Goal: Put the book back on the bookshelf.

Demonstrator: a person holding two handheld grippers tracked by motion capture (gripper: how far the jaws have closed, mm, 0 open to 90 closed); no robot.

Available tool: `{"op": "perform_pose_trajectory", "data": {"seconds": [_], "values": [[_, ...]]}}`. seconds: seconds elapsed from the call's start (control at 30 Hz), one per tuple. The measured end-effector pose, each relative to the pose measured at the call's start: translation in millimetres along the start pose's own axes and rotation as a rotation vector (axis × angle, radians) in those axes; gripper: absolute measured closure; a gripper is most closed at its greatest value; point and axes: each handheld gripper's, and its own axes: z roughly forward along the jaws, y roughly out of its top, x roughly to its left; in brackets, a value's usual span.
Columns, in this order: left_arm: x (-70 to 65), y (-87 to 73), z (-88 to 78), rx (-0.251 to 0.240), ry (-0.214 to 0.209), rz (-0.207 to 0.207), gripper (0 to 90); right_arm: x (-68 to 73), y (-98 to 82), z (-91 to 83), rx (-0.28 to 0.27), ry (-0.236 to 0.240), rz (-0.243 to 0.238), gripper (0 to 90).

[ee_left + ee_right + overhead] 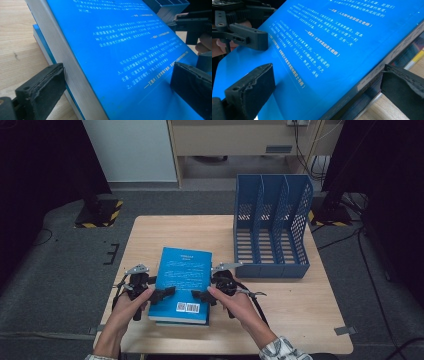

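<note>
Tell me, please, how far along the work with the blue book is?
Early. Nothing is filed: the blue file rack is empty. The top blue book lies on a stack; left gripper and right gripper straddle its edges, jaws open. Gripping, lifting and probably filing it remain.

The top blue book point(183, 280) is covering most of the book beneath it point(180, 322), leaving a thin edge showing. Cover text is reading too small in the high view. Both forearms are running off the bottom edge.
</note>
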Motion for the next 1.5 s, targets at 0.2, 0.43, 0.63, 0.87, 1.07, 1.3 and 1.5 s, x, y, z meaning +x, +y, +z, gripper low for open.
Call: {"op": "perform_pose_trajectory", "data": {"seconds": [0.2,0.43,0.63,0.87,1.07,1.3,1.5], "values": [[5.1,0.3,1.3,0.004,-0.023,-0.027,0.0,-5.3,1.6,3.1,0.007,0.016,0.05,0.0],[13.3,-2.6,2.8,-0.013,-0.065,-0.063,0.0,-11.9,1.3,10.5,0.013,0.076,0.101,0.0],[14.5,-2.3,2.6,-0.011,-0.07,-0.062,0.0,-11.4,5.9,11.6,0.048,0.072,0.107,0.0],[18.0,-5.0,7.2,0.032,-0.161,-0.098,0.0,-12.4,5.2,11.4,0.043,0.078,0.101,0.0],[14.4,0.9,5.3,0.06,-0.134,-0.084,1.1,-11.7,8.3,11.1,0.063,0.077,0.098,0.2],[8.0,5.3,-1.2,0.045,-0.087,-0.06,4.9,-9.9,11.4,9.3,0.035,0.064,0.08,3.3],[0.6,12.0,-9.5,0.017,-0.041,-0.02,7.3,-6.3,19.0,2.5,-0.013,0.043,0.042,10.0]]}}
